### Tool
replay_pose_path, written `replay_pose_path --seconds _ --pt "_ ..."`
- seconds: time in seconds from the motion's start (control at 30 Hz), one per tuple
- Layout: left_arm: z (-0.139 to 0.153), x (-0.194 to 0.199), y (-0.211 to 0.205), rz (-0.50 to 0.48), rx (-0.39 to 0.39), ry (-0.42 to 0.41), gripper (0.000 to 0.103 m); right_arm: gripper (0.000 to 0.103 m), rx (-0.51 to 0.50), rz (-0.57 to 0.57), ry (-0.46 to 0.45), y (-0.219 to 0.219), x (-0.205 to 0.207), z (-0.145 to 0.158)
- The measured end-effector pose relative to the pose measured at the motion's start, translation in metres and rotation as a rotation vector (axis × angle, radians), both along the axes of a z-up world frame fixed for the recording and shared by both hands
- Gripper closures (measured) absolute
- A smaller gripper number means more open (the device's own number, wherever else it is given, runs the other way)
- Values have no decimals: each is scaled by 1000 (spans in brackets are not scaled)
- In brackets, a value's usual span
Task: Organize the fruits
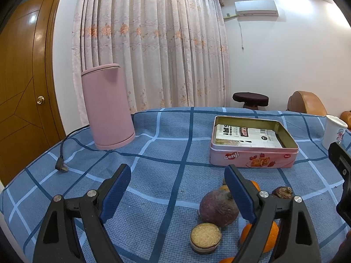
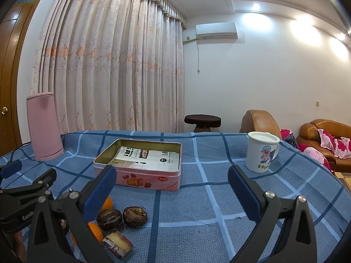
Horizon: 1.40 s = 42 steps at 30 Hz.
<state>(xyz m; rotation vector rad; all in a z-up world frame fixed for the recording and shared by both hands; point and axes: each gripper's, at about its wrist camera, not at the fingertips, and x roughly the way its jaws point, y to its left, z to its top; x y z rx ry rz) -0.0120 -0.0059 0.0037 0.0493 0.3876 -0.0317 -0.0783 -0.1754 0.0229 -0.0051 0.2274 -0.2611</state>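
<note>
On the blue checked tablecloth, both the left gripper and right gripper hang released, empty — the small orange fruit lies beside the dark round root, before the open pink rectangular tin. Straddle one fruit squarely — close gently.

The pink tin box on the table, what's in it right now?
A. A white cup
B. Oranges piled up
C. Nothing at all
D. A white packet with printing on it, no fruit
D: the open pink tin holds only a white printed packet, while the oranges lie on the blue checked cloth in front of it, and the white cup stands apart to its right.
</note>
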Motion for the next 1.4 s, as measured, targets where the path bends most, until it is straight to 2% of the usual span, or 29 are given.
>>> replay_pose_path --seconds 0.87,1.2,1.33,1.4 --pt "-1 0 1 -5 -3 4 15 0 -2 0 -1 1 0 3" --pt "-3 0 2 -2 -40 12 15 0 2 10 3 1 2 2" --pt "-4 -1 9 -31 -123 39 15 0 20 27 22 -1 5 -2" --pt "-5 -3 14 -44 -120 63 15 0 33 35 26 -3 5 -5"
